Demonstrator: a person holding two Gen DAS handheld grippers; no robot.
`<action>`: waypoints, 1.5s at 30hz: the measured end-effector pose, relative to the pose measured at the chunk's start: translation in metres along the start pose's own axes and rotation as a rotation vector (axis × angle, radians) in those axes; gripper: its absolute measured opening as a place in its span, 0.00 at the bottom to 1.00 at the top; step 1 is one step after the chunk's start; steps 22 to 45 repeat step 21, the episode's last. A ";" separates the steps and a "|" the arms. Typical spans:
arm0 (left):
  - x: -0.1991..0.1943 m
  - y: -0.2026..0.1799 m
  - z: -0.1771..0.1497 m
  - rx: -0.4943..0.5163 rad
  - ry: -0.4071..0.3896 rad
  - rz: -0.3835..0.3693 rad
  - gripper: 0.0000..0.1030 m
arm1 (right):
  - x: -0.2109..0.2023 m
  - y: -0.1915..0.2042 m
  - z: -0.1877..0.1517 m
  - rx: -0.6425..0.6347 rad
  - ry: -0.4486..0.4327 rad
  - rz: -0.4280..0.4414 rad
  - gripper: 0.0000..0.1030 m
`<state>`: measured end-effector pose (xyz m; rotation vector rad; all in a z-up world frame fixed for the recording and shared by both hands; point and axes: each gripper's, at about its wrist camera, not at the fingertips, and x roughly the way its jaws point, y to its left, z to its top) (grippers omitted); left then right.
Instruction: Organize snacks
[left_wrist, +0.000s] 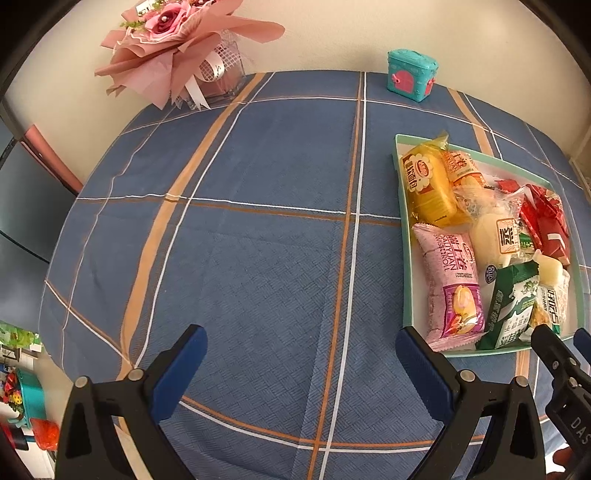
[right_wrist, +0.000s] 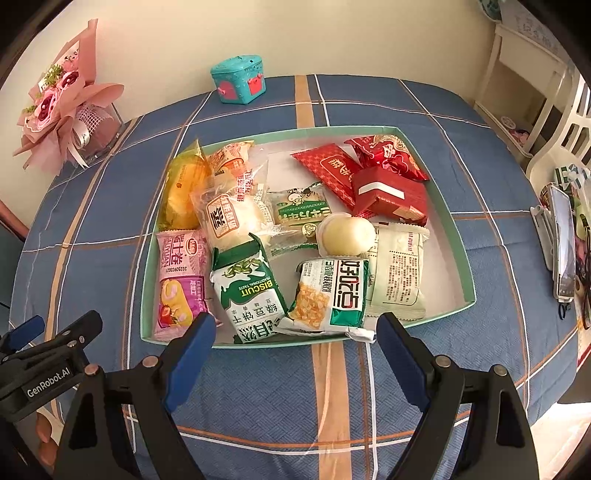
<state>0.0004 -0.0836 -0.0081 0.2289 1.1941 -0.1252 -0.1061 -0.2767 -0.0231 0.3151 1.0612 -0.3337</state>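
The mint-green tray (right_wrist: 456, 236) sits on the blue plaid surface (left_wrist: 258, 240), its long axis running left to right in the right wrist view. Inside, the pink Swiss-roll packet (right_wrist: 181, 280) and the green biscuit packet (right_wrist: 251, 291) lie lengthwise toward the near rim. The left gripper (left_wrist: 301, 350) and right gripper (right_wrist: 295, 332) both hover with jaws apart, holding nothing.
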 end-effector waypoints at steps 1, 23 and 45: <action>0.000 0.000 0.000 0.000 0.002 0.001 1.00 | 0.000 0.000 0.000 -0.001 0.002 -0.001 0.87; -0.005 0.001 -0.001 -0.004 -0.024 -0.006 1.00 | 0.004 0.002 -0.001 -0.011 0.020 0.000 0.87; -0.005 0.001 -0.001 -0.004 -0.024 -0.006 1.00 | 0.004 0.002 -0.001 -0.011 0.020 0.000 0.87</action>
